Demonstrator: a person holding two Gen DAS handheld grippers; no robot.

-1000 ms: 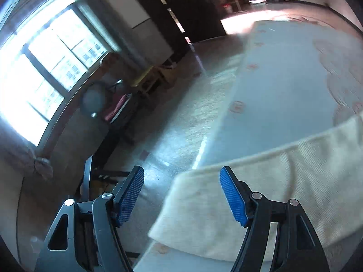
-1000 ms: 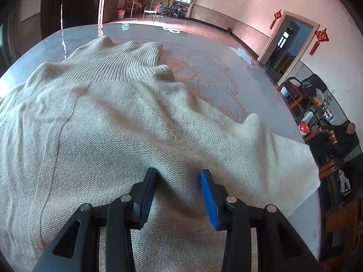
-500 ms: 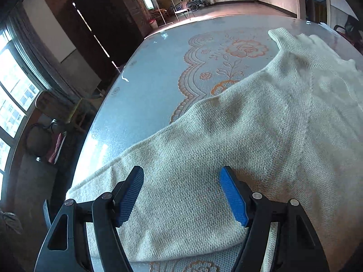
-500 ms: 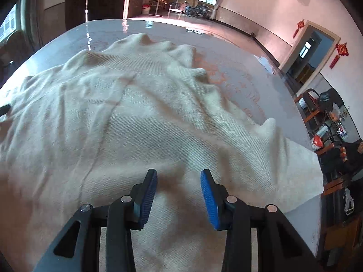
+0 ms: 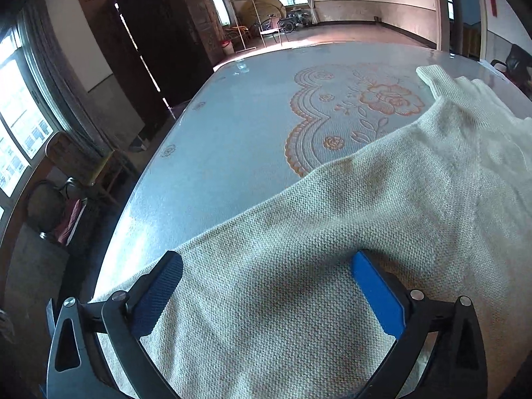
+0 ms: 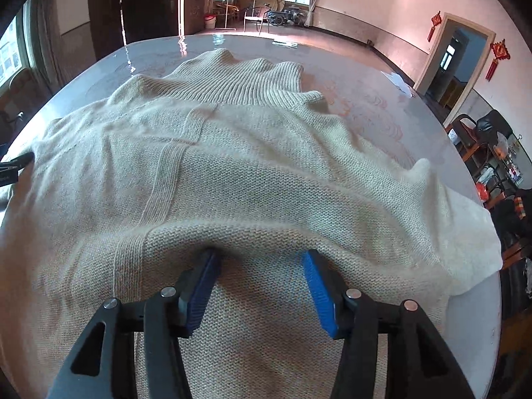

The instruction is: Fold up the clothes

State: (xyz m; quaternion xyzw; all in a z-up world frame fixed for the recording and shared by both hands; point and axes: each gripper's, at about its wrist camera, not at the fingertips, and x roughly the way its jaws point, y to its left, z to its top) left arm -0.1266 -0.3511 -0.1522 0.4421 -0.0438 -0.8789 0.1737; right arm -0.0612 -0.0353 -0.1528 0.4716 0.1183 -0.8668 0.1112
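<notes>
Left claw (image 5: pixel 266 286) is opening wide over the sweater (image 5: pixel 365 216); right claw (image 6: pixel 259 276) is also opening, gripping nothing. The sweater lies spread and rumpled on the worktop (image 5: pixel 232 133), with folding seemingly barely begun.

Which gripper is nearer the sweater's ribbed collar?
Right. The right gripper points straight up the sweater toward the collar; the left gripper is over a sleeve at the table edge. Both jaws are opening.
</notes>
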